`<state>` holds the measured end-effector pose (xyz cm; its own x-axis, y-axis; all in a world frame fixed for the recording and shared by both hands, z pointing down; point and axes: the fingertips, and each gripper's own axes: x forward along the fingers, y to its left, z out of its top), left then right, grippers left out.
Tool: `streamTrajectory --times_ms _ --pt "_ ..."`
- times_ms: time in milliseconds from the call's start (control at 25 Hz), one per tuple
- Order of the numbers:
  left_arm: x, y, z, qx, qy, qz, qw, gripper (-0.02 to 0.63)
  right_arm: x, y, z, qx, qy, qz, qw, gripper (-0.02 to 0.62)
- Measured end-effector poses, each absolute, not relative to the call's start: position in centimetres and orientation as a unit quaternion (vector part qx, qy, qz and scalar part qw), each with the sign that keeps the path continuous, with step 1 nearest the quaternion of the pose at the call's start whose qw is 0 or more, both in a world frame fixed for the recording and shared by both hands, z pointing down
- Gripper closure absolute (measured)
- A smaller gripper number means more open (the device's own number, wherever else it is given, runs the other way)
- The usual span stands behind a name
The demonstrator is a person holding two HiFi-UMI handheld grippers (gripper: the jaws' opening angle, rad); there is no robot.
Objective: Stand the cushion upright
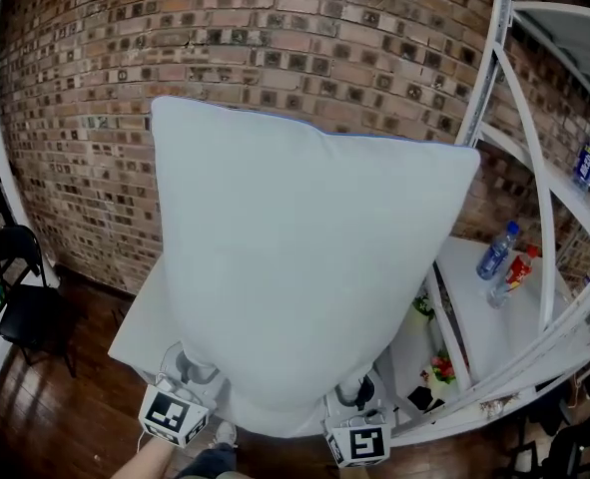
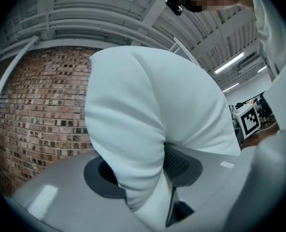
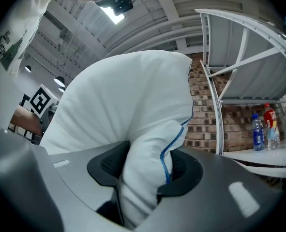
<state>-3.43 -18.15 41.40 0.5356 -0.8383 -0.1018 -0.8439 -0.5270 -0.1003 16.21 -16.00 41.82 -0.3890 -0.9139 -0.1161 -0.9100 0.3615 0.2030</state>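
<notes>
Cushion (image 1: 304, 267): white, upright before brick wall (image 1: 95, 118). Left gripper (image 2: 142, 170) jaws pinch its bottom corner at 7 o'clock. Right gripper (image 3: 145, 170) jaws pinch the bottom corner at 5 o'clock.

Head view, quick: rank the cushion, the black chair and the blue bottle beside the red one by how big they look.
1. cushion, by far the largest, though it is also nearest the camera.
2. black chair.
3. blue bottle, smallest.
</notes>
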Motion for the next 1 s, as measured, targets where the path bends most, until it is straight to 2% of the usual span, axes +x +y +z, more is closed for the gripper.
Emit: streamTrajectory --times_ms 1000 --pt "-7.4 -37.0 41.2 -0.887 0.458 0.018 0.055 0.388 12.0 -34.1 40.9 0.574 -0.811 -0.116 0.011 0.416"
